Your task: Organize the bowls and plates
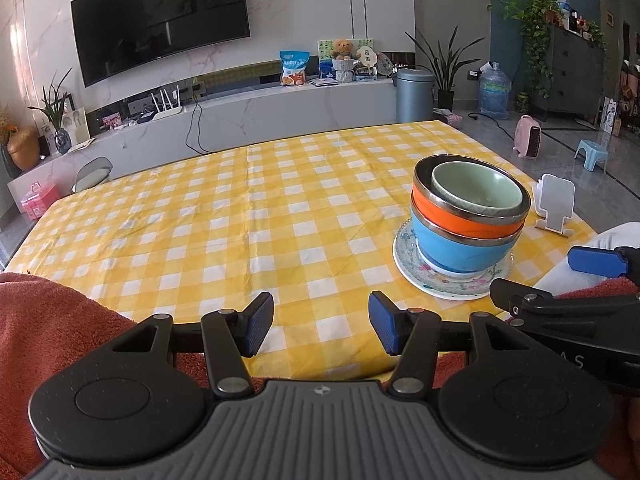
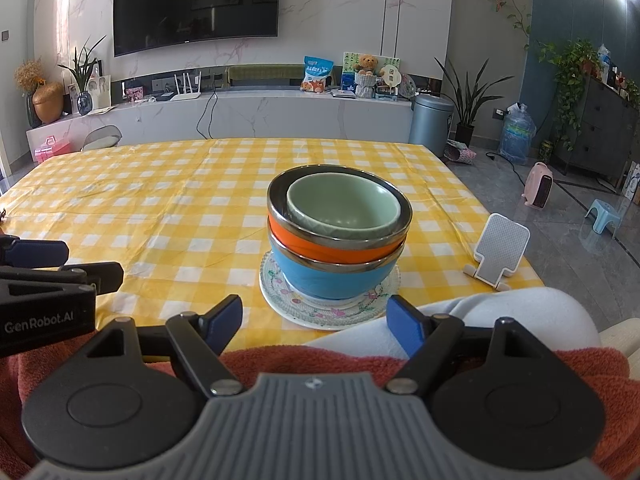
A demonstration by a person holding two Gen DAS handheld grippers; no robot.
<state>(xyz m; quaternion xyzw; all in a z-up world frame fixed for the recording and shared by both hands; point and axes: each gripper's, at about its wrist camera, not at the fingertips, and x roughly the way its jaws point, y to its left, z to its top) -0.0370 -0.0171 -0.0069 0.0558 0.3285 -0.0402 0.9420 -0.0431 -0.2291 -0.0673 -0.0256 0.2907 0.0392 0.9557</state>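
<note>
Fingers (image 1: 260, 322) of both grippers stand apart, empty; the nested bowls (image 2: 339, 236) on the floral plate (image 2: 320, 316) look slippery, probably breakable, best gripped by a rim.

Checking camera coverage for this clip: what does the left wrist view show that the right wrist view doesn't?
Only the left wrist view: the bare left stretch of the checked tablecloth. Only the right wrist view: the "GenRobot.AI" lettering on the other gripper's body. Both: the green bowl nested in the orange bowl and blue bowl on the floral plate, plus the white phone stand.
</note>
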